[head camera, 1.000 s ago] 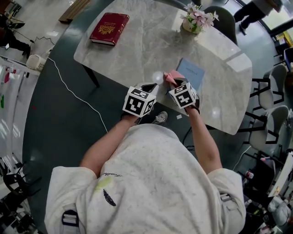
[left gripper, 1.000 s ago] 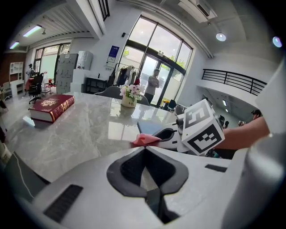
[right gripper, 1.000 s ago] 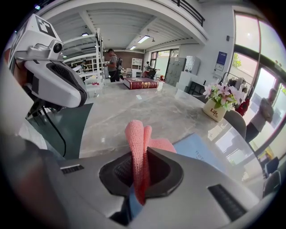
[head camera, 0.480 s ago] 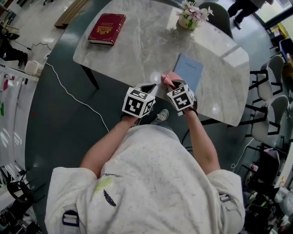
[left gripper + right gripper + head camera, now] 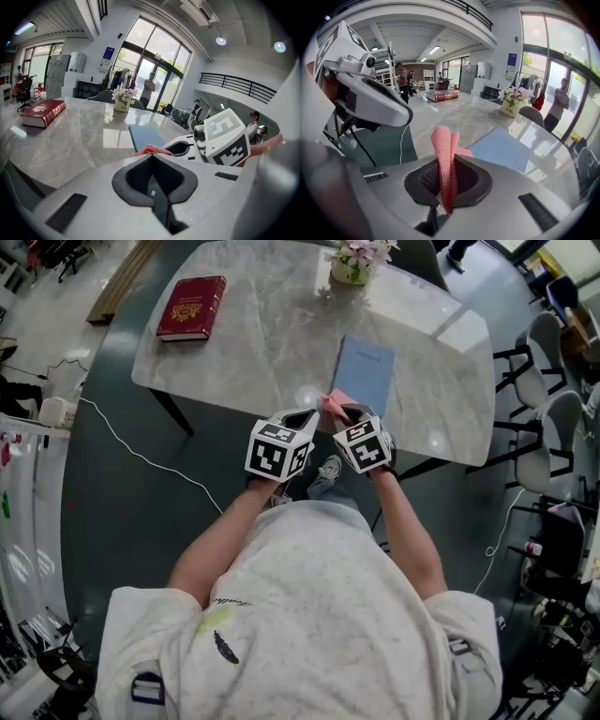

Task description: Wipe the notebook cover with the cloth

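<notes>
The blue notebook (image 5: 364,371) lies flat on the marble table (image 5: 262,343), also seen in the right gripper view (image 5: 506,150) and the left gripper view (image 5: 145,137). My right gripper (image 5: 349,412) hovers at the table's near edge, just short of the notebook's near left corner. It is shut on a folded pink cloth (image 5: 444,154), whose end sticks up out of the jaws (image 5: 335,402). My left gripper (image 5: 305,418) sits close beside it on the left, over the table edge. Its jaws (image 5: 151,157) are shut with nothing in them.
A red hardback book (image 5: 192,307) rests at the table's far left corner. A small pot of flowers (image 5: 352,261) stands at the far edge beyond the notebook. Chairs (image 5: 548,437) stand to the right. A white cable (image 5: 141,442) runs across the dark floor on the left.
The head view has shifted, so the table sits further left and higher in the picture. Both grippers stay side by side at the near edge, the cloth still pinched.
</notes>
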`<action>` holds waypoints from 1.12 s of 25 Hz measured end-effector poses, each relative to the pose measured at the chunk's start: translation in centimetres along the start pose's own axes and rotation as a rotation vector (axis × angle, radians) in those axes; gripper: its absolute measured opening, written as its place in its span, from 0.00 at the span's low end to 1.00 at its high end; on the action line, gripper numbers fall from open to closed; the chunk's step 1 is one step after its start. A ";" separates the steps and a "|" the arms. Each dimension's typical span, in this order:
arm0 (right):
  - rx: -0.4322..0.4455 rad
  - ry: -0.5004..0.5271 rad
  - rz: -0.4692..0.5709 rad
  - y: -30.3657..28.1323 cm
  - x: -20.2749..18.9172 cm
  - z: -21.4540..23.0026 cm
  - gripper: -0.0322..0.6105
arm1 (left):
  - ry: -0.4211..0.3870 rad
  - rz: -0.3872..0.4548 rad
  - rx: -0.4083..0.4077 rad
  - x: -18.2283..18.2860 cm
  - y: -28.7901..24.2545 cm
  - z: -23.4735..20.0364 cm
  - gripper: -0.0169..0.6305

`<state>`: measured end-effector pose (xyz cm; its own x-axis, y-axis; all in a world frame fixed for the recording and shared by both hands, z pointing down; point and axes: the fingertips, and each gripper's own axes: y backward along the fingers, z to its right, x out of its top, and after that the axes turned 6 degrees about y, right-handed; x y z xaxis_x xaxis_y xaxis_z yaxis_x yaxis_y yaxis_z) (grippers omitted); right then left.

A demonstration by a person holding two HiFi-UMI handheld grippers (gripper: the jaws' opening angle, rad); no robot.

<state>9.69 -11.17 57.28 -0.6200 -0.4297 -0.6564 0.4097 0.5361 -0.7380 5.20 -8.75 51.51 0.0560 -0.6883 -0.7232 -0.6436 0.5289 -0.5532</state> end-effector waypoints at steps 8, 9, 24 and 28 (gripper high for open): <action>-0.145 -0.058 0.069 5.9 0.4 2.7 0.07 | -0.064 0.007 -0.083 1.1 -0.8 3.5 0.04; -0.166 -0.069 0.079 6.7 0.4 3.1 0.07 | -0.076 0.010 -0.092 1.4 -0.9 4.0 0.04; -0.387 -0.295 0.294 17.5 0.8 7.4 0.07 | -0.209 0.102 -0.138 5.6 -0.3 8.3 0.04; -0.420 -0.342 0.346 18.7 1.6 7.3 0.07 | -0.210 0.122 -0.143 6.2 0.3 8.8 0.04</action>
<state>21.28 -7.11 41.31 -0.2219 -0.3516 -0.9095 0.2081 0.8942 -0.3964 12.04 -8.50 43.27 0.1188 -0.4979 -0.8591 -0.7557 0.5159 -0.4035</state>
